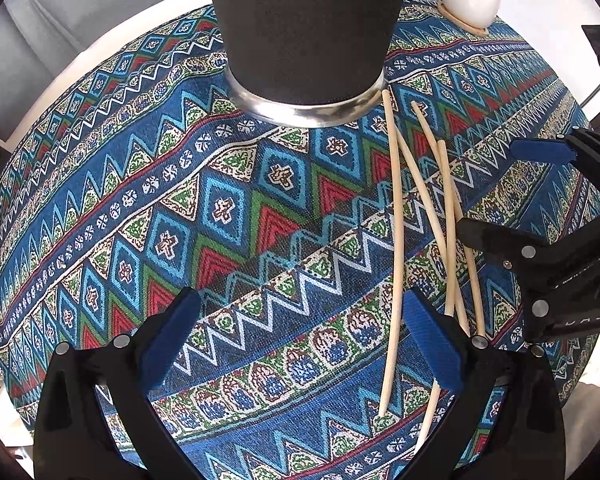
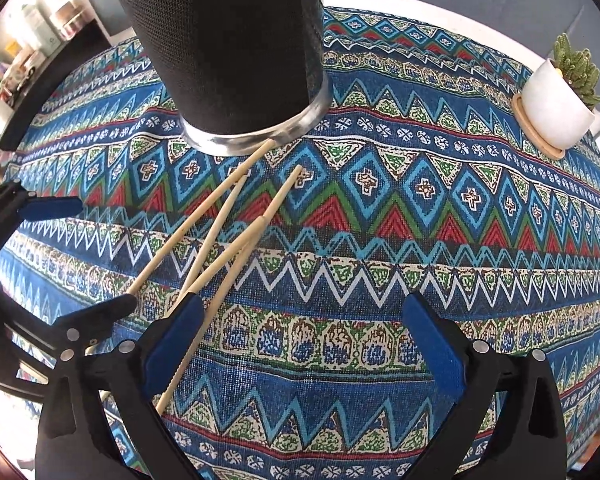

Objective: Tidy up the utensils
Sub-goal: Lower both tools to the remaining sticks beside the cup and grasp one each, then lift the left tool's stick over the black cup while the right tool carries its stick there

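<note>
Both grippers point down at the desk (image 1: 40, 60), which is covered by a patterned cloth (image 1: 260, 208). Left gripper (image 1: 300, 340): jaws wide, nothing between them but cloth. Right gripper (image 2: 300, 340): jaws wide, nothing gripped.

Four chopsticks (image 1: 396, 220) lie loose and crossed on the cloth. In the left view they run just past the right-hand jaw, one stick partly under it. In the right view they fan out from the left-hand jaw, one stick crossing just inside its pad.

A black mesh holder (image 1: 304, 28) with a metal base ring stands straight ahead of both jaws; one stick tip is right at the ring. A potted plant (image 2: 556, 96) sits far right.
</note>
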The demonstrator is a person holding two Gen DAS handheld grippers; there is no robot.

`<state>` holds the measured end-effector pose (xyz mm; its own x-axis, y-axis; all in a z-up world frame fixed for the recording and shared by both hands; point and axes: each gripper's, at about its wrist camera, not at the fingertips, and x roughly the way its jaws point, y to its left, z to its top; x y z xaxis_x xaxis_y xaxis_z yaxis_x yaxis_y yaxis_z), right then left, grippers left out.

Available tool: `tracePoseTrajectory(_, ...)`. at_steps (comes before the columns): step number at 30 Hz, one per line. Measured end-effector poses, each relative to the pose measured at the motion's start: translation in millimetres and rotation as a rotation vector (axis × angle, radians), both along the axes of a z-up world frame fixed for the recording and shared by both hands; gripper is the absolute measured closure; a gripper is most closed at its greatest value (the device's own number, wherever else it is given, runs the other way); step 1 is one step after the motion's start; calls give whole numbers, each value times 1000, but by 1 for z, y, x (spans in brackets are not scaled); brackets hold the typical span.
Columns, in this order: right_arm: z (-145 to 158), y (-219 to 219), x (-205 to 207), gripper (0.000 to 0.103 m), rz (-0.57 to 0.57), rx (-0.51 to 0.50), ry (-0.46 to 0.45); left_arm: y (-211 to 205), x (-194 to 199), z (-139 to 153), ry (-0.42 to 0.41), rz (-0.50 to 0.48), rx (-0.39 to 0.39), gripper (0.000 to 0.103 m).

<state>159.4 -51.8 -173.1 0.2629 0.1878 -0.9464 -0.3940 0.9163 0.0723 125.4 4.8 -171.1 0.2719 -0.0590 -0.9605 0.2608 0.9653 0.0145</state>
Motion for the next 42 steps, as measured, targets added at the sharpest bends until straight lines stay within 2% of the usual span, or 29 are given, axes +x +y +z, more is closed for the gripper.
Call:
tracePoseTrajectory(2,-3,10,-3,7,12,-34,-5,1,1,1,-16,-3,-2,4)
tracePoseTrajectory(5,-6,18,-3,7,20,-34,4,4,-3,2,-33,-13,-6,4)
tracePoseTrajectory(14,-11,19,12,7,33,-39,23,7,-9,1,-7,-7,-2,4)
tracePoseTrajectory(17,-8,7,9,8,46,-37,7,1,0,2,-6,-9,-1,5)
tracePoseTrajectory(19,-8,8,6,11,61,-33,-1,-1,-1,4,-11,-14,-3,9)
tracePoseTrajectory(20,-7,6,2,17,66,-29,-8,-2,-1,7,-13,-16,-5,11)
tracePoseTrajectory(22,-2,0,-2,37,75,-17,-29,-3,-3,8,-13,-19,-7,19)
tracePoseTrajectory(23,2,-4,-5,60,76,-11,-39,0,-3,11,-16,-21,-9,25)
tracePoseTrajectory(24,5,-7,-5,90,78,-5,-45,4,-3,16,-24,-17,-14,50)
tracePoseTrajectory(25,7,-12,-4,96,74,-11,-45,8,-2,21,-28,-5,-25,93)
tracePoseTrajectory(27,8,-20,-2,97,70,13,-33,14,1,22,-7,17,-54,94)
tracePoseTrajectory(29,9,-25,1,98,56,22,-16,13,0,24,-15,19,-38,94)
tracePoseTrajectory(32,11,-32,3,98,52,36,10,15,-3,27,-11,42,-56,94)
tracePoseTrajectory(36,17,-45,9,99,56,25,19,12,-18,27,11,-38,-23,97)
tracePoseTrajectory(42,24,-90,14,99,30,62,32,36,-48,23,58,3,-99,99)
